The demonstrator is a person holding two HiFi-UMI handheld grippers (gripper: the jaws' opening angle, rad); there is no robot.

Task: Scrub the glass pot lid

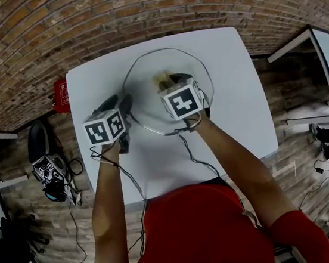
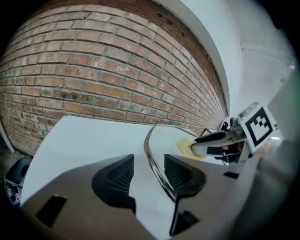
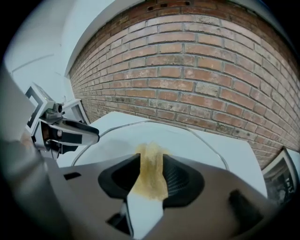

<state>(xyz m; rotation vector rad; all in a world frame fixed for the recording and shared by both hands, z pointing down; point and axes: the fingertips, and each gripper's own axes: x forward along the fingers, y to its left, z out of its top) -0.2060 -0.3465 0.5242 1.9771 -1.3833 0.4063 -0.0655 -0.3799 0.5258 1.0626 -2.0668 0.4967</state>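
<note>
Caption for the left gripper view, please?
The left hand-held gripper, jaws apart, straddles the rim of the glass pot lid on the white table; the right hand-held gripper reaches over the lid beyond.

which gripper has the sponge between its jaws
The right gripper: a yellow sponge stands between its jaws. The left gripper has only the rim of the lid between its open jaws.

1. The right gripper's (image 3: 149,180) jaws stand apart, with a yellow sponge (image 3: 150,173) between them.
2. Beyond lies the glass pot lid (image 3: 187,145) on a white table (image 3: 239,154).
3. The left gripper (image 3: 89,133) is at left, with a brick wall (image 3: 187,79) behind.
</note>
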